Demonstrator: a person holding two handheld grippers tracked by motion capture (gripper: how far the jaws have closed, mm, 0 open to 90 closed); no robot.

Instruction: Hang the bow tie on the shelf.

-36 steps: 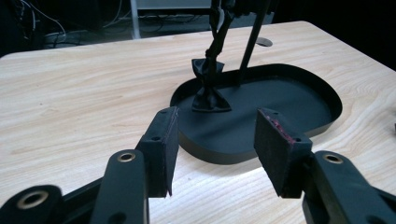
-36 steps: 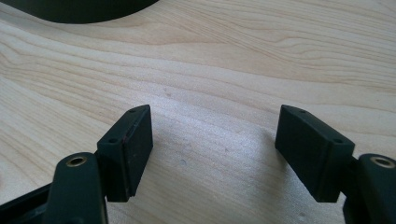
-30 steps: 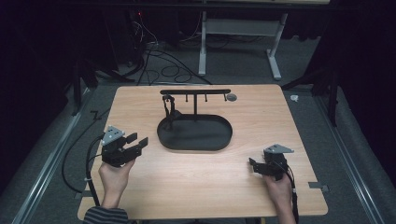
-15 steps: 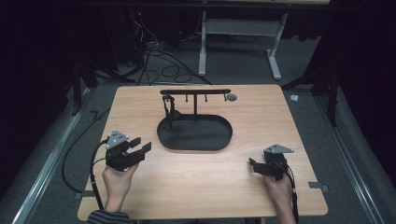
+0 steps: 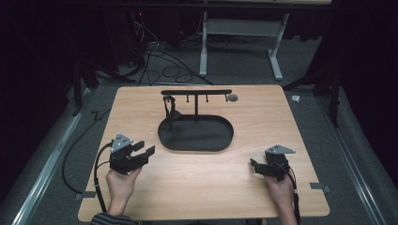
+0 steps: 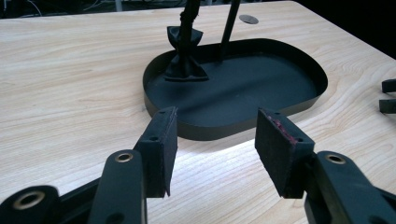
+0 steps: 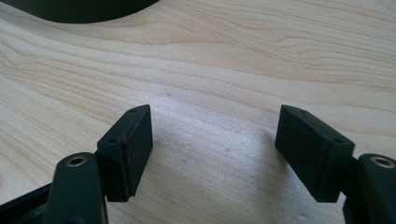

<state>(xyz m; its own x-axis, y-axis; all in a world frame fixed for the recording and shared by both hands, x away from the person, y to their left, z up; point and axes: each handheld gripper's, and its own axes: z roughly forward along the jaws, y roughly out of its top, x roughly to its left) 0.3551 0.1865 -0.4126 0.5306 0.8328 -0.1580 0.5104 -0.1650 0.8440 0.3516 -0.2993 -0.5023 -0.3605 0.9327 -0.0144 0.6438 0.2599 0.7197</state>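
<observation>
A black oval tray [image 5: 220, 143] lies in the middle of the wooden table [image 5: 197, 187]. From it rises a black T-shaped stand [image 5: 196, 93] with small hooks. A dark bow-like fabric piece [image 5: 170, 112] hangs from the left hook down into the tray. My left gripper [image 5: 143, 153] is held left of the tray, open and empty. In the left gripper view the gripper [image 6: 215, 151] faces the tray's near rim [image 6: 201, 131] and the fabric piece [image 6: 186, 58]. My right gripper [image 5: 254, 166] is open over bare wood at the front right, as its own view shows [image 7: 212, 149].
A small grey disc [image 5: 232, 97] is set into the table behind the stand. Cables [image 5: 155, 51] and a white desk frame [image 5: 239, 42] lie on the dark floor beyond the far edge. The right gripper's jaw tips [image 6: 387, 95] show at the left gripper view's right edge.
My left gripper has shifted slightly right and toward the near edge, still open. The right gripper has stayed put.
</observation>
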